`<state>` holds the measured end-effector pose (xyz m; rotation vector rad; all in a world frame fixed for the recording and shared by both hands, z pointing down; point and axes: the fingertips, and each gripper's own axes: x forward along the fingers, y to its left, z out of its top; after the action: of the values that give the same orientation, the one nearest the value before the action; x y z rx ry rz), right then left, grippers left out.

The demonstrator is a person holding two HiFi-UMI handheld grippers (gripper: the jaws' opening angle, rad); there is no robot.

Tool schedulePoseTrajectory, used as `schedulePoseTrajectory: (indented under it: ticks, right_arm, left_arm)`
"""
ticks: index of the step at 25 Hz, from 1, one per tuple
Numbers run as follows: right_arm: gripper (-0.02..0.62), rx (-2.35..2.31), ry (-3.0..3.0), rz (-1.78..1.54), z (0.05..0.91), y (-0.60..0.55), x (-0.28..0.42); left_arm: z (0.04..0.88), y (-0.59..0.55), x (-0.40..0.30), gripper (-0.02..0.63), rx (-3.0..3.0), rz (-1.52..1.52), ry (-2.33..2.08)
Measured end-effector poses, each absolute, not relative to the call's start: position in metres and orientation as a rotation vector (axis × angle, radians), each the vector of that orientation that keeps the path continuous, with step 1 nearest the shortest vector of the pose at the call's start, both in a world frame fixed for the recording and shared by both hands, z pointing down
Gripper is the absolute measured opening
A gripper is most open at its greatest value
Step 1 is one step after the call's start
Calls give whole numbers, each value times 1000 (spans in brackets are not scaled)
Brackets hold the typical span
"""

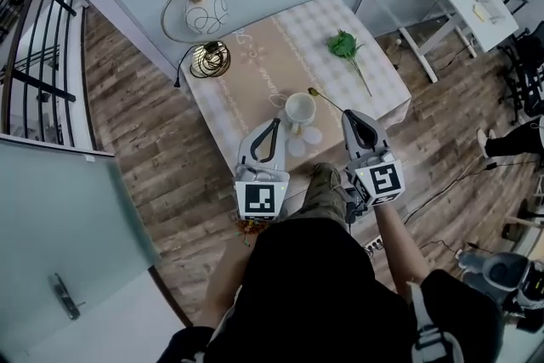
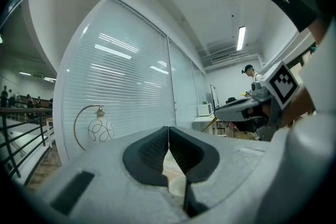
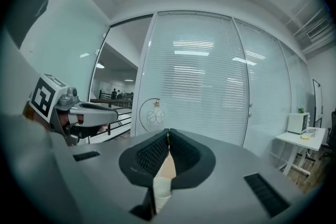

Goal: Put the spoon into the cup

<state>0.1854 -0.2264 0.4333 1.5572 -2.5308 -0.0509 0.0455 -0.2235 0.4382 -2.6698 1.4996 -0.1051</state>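
Looking down in the head view, the cup (image 1: 299, 108) stands a little above frame centre, near the front edge of the table (image 1: 255, 72). Its saucer (image 1: 311, 136) shows below it. The spoon (image 1: 327, 100) is a thin gold line slanting from the cup's upper right down to the tip of the right gripper (image 1: 347, 115). Its bowl end is just beside the cup's rim, outside it. That claw is closed, and the right gripper view shows its pads pressed together with only a gold sliver at the tip, so the grip on the handle end is hard to make out there. The left gripper view backs it up, with a yellow line poking out from that gripper's nose.

The left gripper (image 1: 274, 123) hovers at the cup's lower left, its claw closed and nothing between the pads. A pale patch of the cup peeks below them, mostly hidden by the gripper body. At upper left a lamp (image 1: 204, 13) stands at the table's far end.
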Motion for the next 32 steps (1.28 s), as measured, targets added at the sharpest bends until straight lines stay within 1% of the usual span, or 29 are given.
schedulePoseTrajectory:
  ticks: [10, 16, 19, 32]
  right_arm:
    - [8, 1575, -2525, -70, 438, -243, 183]
    - [8, 1569, -2499, -67, 444, -246, 176]
    - [8, 1558, -2493, -53, 455, -246, 174]
    - [8, 1519, -2445, 20, 496, -248, 168]
  left_arm:
    - [445, -228, 49, 17, -2660, -130, 1466]
    - [445, -228, 43, 17, -2683, -89, 1489]
    - [439, -226, 42, 17, -2675, -26, 1466]
    - [439, -221, 28, 18, -2677, -21, 1489]
